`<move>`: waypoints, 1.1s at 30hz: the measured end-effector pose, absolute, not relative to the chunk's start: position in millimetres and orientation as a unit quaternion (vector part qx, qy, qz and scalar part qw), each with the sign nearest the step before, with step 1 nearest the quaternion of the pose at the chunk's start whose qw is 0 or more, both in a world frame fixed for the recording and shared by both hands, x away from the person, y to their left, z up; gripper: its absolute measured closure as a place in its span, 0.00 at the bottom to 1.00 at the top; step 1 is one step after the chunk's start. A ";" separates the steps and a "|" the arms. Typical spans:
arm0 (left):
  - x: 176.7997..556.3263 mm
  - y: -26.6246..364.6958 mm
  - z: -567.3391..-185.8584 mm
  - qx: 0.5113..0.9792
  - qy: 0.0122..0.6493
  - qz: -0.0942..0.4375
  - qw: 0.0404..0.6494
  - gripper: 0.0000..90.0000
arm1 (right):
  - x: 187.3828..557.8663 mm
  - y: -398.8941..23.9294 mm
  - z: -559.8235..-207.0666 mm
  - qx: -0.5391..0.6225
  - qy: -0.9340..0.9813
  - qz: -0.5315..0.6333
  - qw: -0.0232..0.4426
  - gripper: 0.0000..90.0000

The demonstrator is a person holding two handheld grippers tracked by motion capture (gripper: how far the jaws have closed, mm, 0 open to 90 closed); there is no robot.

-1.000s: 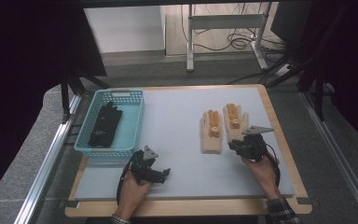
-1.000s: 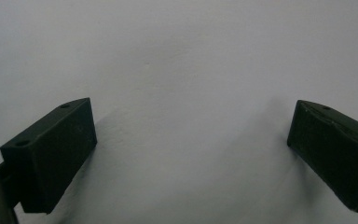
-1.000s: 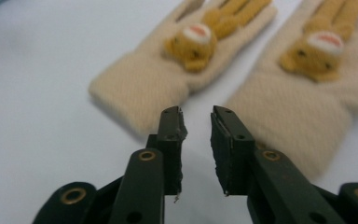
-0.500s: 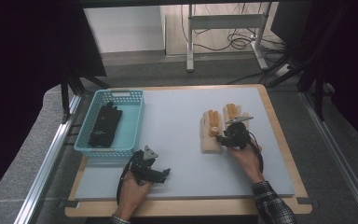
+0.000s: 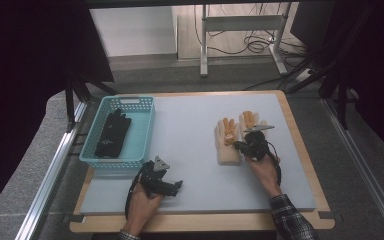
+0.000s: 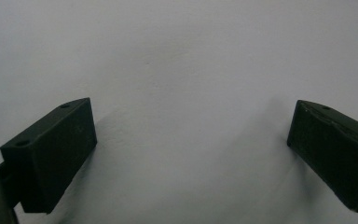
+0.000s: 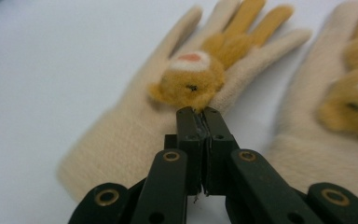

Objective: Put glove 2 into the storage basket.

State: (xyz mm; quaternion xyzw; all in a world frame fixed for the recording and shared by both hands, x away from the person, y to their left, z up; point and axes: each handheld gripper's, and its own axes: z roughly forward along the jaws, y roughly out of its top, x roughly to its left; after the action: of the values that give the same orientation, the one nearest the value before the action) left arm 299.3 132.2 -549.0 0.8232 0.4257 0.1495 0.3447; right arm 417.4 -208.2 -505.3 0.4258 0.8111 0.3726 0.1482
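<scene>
**Ana:** Judging by the table, how far along is the glove sorting?

**Ben:** About halfway, I'd say. A black pair of gloves (image 5: 112, 134) already lies in the turquoise basket (image 5: 147, 131) at the left of the board. Two cream gloves with orange animal faces are on the grey mat (image 5: 190, 145), side by side at the right.

**Ana:** And the right gripper (image 7: 197, 112)?

**Ben:** Its jaws have just been closing and now stand pressed together, tips at the lower edge of the plush face on the left cream glove (image 7: 168, 107). Whether a pinch of fabric is caught between them I cannot tell; the pads look flush against each other, touching the fuzz.

**Ana:** The other cream glove (image 7: 340, 116)?

**Ben:** Flat on the mat just beside it, untouched.

**Ana:** What about the left gripper (image 5: 155, 181)?

**Ben:** Down near the front edge, well apart from the gloves. Its own camera shows both jaws spread wide over bare mat, nothing between them.

**Ana:** So what's left?

**Ben:** Probably lifting each cream glove and carrying it across to the basket. Neither is off the mat yet.
</scene>
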 end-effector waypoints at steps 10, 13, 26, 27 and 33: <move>299.4 132.4 -548.9 0.824 0.424 0.149 0.343 0.02 | 400.2 -212.6 -459.6 0.396 0.818 0.360 0.211 0.96; 299.3 132.5 -548.8 0.825 0.424 0.149 0.343 0.02 | 394.2 -202.2 -461.7 0.383 0.826 0.363 0.200 0.96; 299.3 132.4 -548.9 0.824 0.424 0.150 0.344 0.02 | 374.6 -141.1 -469.2 0.307 0.857 0.385 0.149 0.87; 299.3 132.4 -548.9 0.824 0.424 0.150 0.344 0.02 | 374.9 -140.8 -468.3 0.308 0.856 0.388 0.150 0.85; 299.3 132.5 -548.7 0.825 0.424 0.149 0.343 0.02 | 390.5 -171.8 -465.5 0.346 0.838 0.387 0.166 0.77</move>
State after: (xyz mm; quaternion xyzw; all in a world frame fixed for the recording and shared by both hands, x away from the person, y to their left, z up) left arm 299.3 132.5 -548.7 0.8248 0.4243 0.1495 0.3427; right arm 390.5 -171.8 -465.5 0.3464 0.8383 0.3868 0.1663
